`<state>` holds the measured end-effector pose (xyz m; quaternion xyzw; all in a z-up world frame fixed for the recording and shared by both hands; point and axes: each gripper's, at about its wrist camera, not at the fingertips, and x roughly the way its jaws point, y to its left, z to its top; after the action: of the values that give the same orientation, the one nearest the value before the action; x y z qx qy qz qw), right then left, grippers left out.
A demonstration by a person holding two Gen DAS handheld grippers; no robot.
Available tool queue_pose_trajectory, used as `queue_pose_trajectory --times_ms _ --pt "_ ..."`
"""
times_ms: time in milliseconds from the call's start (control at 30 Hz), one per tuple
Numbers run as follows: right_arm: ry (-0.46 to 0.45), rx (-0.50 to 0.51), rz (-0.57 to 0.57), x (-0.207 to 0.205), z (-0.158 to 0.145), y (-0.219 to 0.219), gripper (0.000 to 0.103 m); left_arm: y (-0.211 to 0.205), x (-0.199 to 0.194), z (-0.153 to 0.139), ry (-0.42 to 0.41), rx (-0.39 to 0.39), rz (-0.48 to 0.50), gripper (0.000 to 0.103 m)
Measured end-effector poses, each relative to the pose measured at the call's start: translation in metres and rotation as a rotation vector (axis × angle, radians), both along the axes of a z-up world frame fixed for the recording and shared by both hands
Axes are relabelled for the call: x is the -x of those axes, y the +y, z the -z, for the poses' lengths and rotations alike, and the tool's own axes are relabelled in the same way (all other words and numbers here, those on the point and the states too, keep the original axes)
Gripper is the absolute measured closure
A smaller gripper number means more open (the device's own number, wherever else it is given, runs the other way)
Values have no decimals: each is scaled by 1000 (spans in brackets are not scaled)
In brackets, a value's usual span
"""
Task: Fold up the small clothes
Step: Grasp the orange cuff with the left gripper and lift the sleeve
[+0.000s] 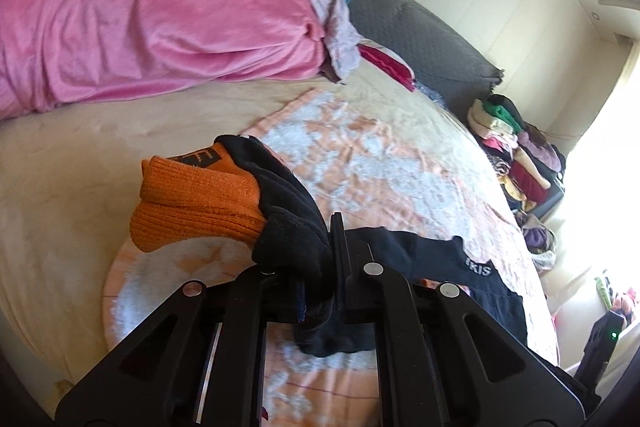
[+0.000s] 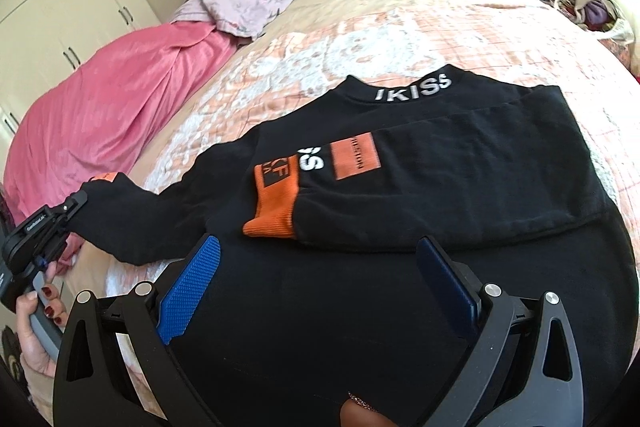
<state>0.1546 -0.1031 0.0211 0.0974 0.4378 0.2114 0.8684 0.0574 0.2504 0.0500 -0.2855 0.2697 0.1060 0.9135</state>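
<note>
The left gripper point(image 1: 334, 267) is pinching the sweater point(image 2: 400, 187) sleeve point(image 1: 280, 203) near its cuff; it should be laying it flat across while the right gripper point(image 2: 320, 291) is hovering, spread.

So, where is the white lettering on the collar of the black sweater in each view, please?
Left wrist view: the collar lettering is at lower right, only partly visible, just right of the left hand-held gripper, which is shut on a sleeve.
Right wrist view: the lettering is above centre, at the far edge of the black sweater.
Shared landmark: the pink blanket on the bed.
</note>
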Motion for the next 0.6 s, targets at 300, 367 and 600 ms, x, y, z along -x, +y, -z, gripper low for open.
queue_pose_trajectory --times_ms 300,367,600 --pt "0 -30 57 0 0 -31 5 -35 -12 -15 -27 -29 75 99" --pt "0 -37 71 -1 0 -38 5 -43 -15 -18 -32 -34 94 99" --pt "1 -47 124 -1 2 -63 5 -71 -27 -25 -40 -45 164 99"
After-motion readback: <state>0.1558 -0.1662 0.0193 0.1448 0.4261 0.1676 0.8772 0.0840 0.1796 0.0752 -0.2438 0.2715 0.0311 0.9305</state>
